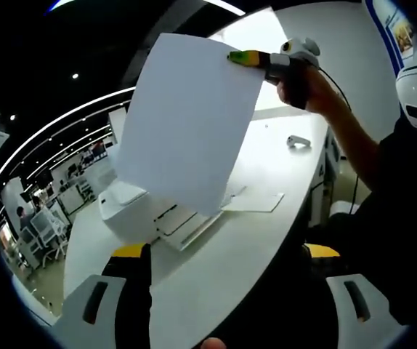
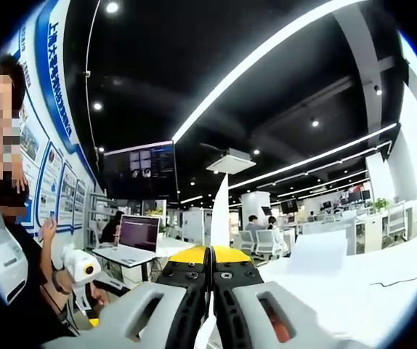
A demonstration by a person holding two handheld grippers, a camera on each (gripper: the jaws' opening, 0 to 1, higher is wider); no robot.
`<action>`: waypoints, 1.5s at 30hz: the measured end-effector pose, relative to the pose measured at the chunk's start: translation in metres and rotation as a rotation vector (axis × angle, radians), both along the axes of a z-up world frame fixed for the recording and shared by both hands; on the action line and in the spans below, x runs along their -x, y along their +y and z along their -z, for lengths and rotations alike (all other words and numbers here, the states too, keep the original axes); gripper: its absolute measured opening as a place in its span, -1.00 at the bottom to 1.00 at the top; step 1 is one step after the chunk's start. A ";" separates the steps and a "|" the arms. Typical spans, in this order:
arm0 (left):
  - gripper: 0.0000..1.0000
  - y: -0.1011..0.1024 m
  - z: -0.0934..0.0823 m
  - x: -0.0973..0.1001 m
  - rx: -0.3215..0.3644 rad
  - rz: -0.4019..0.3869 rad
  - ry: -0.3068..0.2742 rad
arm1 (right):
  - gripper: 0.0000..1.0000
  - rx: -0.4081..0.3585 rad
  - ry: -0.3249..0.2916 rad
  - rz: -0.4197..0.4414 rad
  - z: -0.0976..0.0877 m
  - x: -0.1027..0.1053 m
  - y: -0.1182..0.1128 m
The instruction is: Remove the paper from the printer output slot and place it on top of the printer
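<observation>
The thin white paper sheet (image 1: 187, 123), light and floppy, is hanging above the white boxy printer (image 1: 132, 211) on the white tabletop (image 1: 245, 247), pinched at its top corner by the right gripper (image 1: 241, 57), best gripped by an edge, while the left gripper (image 1: 227, 254) fingers (image 1: 132, 262) are standing wide apart, holding nothing.

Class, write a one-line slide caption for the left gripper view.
Right gripper holds a white paper sheet by its corner above the white printer on a white table.

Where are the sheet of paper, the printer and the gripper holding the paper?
paper (image 1: 187, 123), left gripper view, middle of the sheet
printer (image 1: 125, 211), left gripper view, its white top
right gripper (image 1: 239, 57), left gripper view, tips clamped on the sheet's corner
</observation>
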State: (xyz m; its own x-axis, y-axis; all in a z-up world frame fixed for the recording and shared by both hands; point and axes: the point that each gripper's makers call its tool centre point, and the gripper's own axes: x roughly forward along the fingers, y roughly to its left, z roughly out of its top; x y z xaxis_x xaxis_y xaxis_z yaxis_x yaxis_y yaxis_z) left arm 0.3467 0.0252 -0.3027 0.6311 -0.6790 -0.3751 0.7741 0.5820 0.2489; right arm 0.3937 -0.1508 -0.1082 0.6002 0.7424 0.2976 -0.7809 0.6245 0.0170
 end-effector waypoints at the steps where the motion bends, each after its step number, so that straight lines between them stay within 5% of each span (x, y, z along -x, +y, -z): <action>1: 0.74 0.000 0.000 0.000 0.001 0.001 0.000 | -1.00 -0.001 -0.001 0.000 0.000 0.000 0.000; 28: 0.74 0.000 0.001 0.001 0.004 0.006 0.002 | -1.00 -0.075 0.011 0.023 -0.012 -0.022 -0.008; 45: 0.74 0.001 0.002 0.000 0.005 0.005 0.004 | -1.00 -0.197 0.068 0.058 -0.004 -0.051 -0.028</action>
